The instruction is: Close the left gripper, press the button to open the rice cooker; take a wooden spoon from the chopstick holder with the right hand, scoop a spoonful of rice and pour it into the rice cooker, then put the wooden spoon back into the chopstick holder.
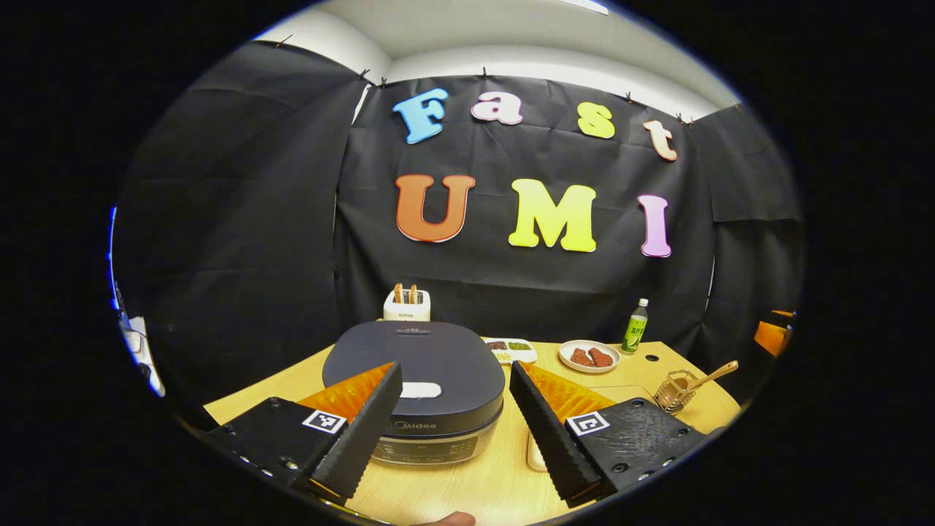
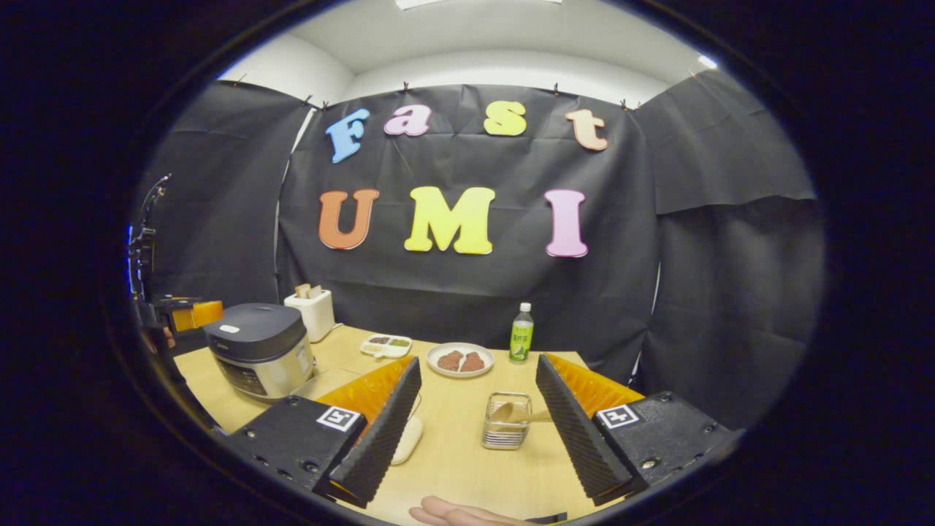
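Left gripper (image 1: 454, 424) hung with fingers apart, rice cooker (image 1: 415, 391) dead ahead between them; right gripper (image 2: 475, 424) also spread.

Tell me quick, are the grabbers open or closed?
Left hand-held gripper: open, holding nothing.
Right hand-held gripper: open, holding nothing.

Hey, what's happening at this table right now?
Nothing is being handled yet. The left tongs hang open over the closed rice cooker, with its button not yet pressed. The right tongs are open too, pointing at the chopstick holder, where the wooden spoon sits untouched.
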Action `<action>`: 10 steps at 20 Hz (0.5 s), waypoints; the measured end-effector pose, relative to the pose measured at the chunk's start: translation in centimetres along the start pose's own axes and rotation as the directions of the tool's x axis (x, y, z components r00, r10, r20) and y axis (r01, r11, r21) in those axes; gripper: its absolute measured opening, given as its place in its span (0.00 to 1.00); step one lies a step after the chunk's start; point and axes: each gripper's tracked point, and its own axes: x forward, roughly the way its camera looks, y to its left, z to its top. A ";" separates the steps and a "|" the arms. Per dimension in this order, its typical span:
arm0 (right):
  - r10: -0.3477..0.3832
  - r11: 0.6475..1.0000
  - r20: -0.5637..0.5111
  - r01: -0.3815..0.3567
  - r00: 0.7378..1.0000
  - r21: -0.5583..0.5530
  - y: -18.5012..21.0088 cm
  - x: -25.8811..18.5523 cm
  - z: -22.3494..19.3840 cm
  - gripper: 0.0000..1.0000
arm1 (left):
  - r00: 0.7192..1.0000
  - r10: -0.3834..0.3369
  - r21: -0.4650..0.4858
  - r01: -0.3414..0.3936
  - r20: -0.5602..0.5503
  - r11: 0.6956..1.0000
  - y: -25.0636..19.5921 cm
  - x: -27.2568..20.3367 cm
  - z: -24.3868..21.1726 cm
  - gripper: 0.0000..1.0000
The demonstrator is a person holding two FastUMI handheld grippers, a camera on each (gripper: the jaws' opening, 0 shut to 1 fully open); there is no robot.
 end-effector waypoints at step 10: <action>-0.096 0.995 0.041 0.096 0.995 -0.008 -2.9 -4.3 4.0 1.00 | 0.993 -0.068 0.075 0.061 0.092 0.995 -3.7 -4.7 5.1 0.95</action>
